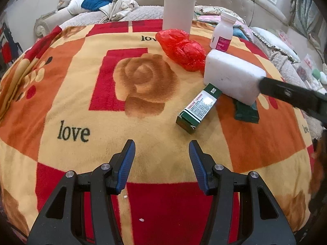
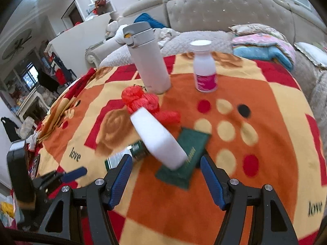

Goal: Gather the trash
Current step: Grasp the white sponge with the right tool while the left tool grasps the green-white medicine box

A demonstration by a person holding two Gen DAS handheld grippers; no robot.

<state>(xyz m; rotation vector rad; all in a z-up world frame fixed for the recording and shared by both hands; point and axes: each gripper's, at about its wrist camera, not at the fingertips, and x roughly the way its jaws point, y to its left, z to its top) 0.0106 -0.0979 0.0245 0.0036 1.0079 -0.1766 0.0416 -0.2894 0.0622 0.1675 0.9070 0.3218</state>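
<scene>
Trash (image 1: 183, 50) untouched; both tools apart, empty; left tool (image 2: 67, 175) seen only in right view.

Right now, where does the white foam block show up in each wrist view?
Left wrist view: the white foam block sits right of centre, resting on a dark green packet, beside the crumpled red plastic bag.
Right wrist view: the same block lies near the centre, just ahead of the open right gripper, blurred.
Shared landmark: the tall white flask standing behind the red bag.
</scene>
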